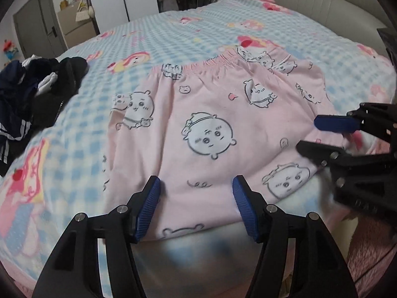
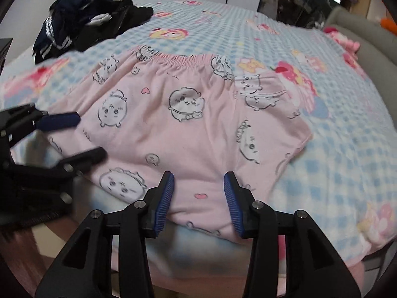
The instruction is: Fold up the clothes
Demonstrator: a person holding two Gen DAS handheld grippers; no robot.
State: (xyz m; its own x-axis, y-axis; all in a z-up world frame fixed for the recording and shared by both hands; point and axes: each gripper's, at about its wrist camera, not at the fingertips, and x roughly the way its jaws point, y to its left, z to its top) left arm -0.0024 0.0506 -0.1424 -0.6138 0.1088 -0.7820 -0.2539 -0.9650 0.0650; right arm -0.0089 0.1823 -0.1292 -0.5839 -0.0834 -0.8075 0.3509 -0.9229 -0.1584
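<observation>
Your left gripper point(image 1: 196, 188), black-armed with ribbed blue pads, sits closest to the lens, jaws spread wide over the near hem of the pink cotton pyjama bottoms printed with white cartoon faces point(image 1: 211, 129), and nothing is pinched between those pads. Over on the other side your right gripper point(image 2: 198, 186) hangs the same way, fingers parted, empty, just above the hem by a small pink heart. The bottoms lie spread on the blue-and-white checked cartoon bedspread point(image 1: 153, 39), elastic waistband on the far side, near edge right at the mattress lip. Whether they are lying at full length or already doubled over, you can't settle from here; the far right side shows an extra layer of cloth, so both readings fit. Watch that near hem: it overhangs the bed edge, and a shallow bite could catch only the top layer, leaving the lower one to sag and skew any crease. Uneven hands would drag the soft cloth crooked across the fleecy cover. Keep clear of the dark heap of navy and black clothes point(image 1: 37, 94) well off to your left.
</observation>
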